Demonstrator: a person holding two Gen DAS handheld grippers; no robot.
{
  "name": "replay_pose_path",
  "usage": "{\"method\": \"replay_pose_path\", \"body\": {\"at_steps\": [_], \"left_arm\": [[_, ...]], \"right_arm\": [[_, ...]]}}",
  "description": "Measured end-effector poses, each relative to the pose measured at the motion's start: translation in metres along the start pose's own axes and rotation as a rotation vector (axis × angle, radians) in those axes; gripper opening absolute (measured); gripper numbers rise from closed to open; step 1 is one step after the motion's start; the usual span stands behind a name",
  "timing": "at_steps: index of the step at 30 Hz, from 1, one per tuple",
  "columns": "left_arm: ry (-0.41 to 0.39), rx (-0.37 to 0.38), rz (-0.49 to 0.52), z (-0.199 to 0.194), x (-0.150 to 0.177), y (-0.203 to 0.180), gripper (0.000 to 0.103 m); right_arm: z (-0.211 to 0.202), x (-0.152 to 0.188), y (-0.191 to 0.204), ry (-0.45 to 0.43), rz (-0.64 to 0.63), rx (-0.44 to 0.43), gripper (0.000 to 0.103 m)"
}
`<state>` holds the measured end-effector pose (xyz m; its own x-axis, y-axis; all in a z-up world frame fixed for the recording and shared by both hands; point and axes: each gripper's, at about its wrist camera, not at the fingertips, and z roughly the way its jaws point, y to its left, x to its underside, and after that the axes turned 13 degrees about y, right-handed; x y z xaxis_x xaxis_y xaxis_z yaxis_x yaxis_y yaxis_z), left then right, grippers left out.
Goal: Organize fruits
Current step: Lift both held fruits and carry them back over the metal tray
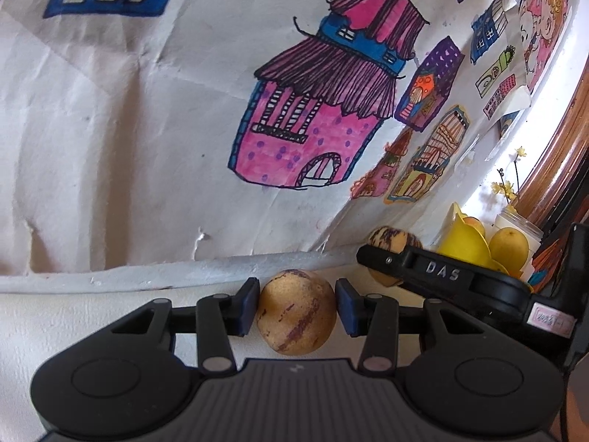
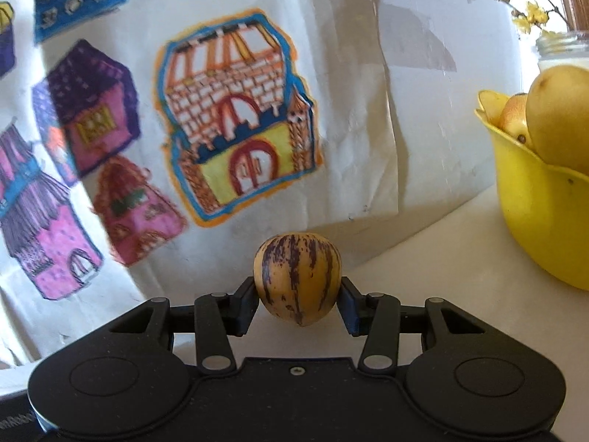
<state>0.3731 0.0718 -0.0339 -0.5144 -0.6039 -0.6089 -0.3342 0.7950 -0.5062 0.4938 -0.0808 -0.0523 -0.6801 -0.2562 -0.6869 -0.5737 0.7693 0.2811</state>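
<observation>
At the back edge of the white tabletop [image 1: 92,316], in the left wrist view, the left gripper [image 1: 297,307] is seen closed on a tan fruit with purple streaks [image 1: 297,313], both blue pads [image 1: 248,304] pressed against its sides. Whether the fruit rests on the tabletop cannot be told. To the right, the right gripper [image 1: 383,265] is seen side-on, a second striped fruit [image 1: 390,241] between its fingers; beyond it a yellow bowl [image 1: 462,245] of yellow fruit stands near the wall. In the right wrist view, the right gripper [image 2: 298,304] is seen clamped on the striped fruit [image 2: 297,283], held clear above the tabletop [image 2: 423,269]. The yellow bowl [image 2: 533,228] is seen at the right, toward the tabletop's back edge, with yellow fruit [image 2: 559,118] heaped inside. Coloured house drawings [image 2: 235,118] are taped on the wall behind.
</observation>
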Motion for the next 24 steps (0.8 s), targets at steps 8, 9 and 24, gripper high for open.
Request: {"method": "replay_pose_path", "body": {"at_steps": [8, 9, 24], "left_arm": [[-0.043, 0.053, 0.007, -0.012, 0.001, 0.006, 0.048], [-0.051, 0.064, 0.011, -0.014, 0.001, 0.006, 0.048], [-0.091, 0.213, 0.164, -0.087, 0.035, -0.023, 0.048]], "right_arm": [[-0.046, -0.004, 0.004, -0.059, 0.02, -0.017, 0.048], [-0.053, -0.004, 0.005, -0.066, 0.021, -0.017, 0.048], [-0.174, 0.02, 0.025, -0.138, -0.018, -0.072, 0.048]]}}
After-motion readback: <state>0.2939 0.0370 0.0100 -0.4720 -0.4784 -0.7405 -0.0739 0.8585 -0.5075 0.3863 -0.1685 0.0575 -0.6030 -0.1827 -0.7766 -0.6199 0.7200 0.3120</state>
